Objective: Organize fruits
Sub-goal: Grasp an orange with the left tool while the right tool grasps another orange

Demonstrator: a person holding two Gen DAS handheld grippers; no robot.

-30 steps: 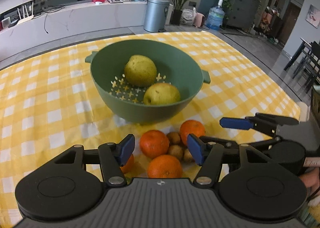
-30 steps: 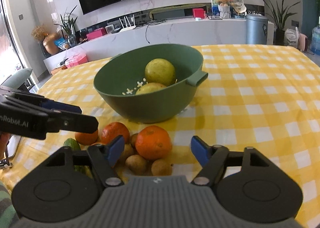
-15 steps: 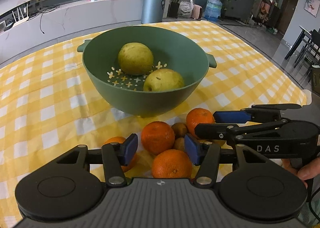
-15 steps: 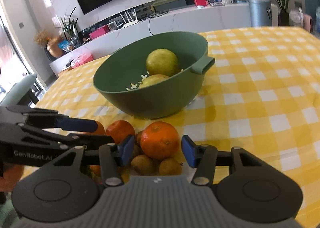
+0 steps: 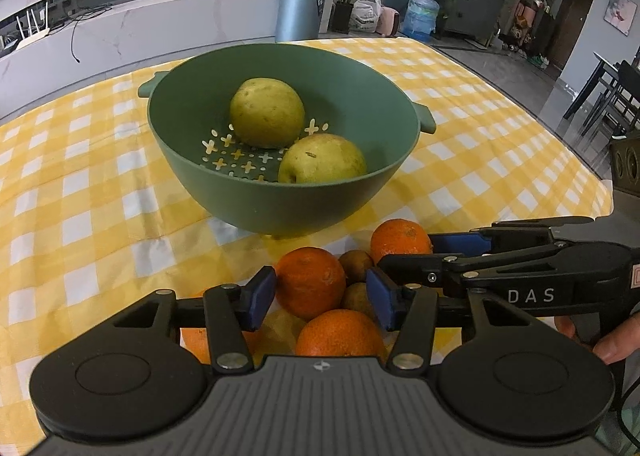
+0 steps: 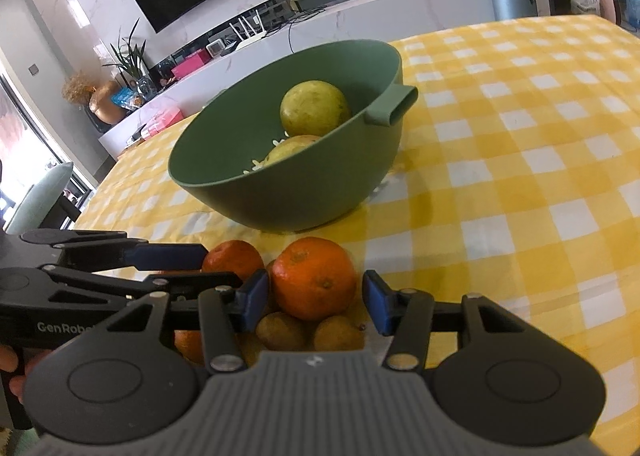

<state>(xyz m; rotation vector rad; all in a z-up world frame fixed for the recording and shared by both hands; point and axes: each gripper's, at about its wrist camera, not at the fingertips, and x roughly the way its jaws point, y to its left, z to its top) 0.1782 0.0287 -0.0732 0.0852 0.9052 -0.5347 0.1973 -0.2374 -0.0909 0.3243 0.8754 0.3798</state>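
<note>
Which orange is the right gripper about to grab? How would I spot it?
Find the green bowl on the yellow checked cloth. Just in front of it lies a fruit pile. It is the orange nearest the bowl's handle side, between the right gripper pads, above two small brown fruits.

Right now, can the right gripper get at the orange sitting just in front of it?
Probably yes: the right gripper has the orange between its pads, nothing blocking. The left gripper crowds in beside it.

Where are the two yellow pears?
Both pears sit inside the green bowl on the yellow checked tablecloth, just behind the pile of oranges.
</note>
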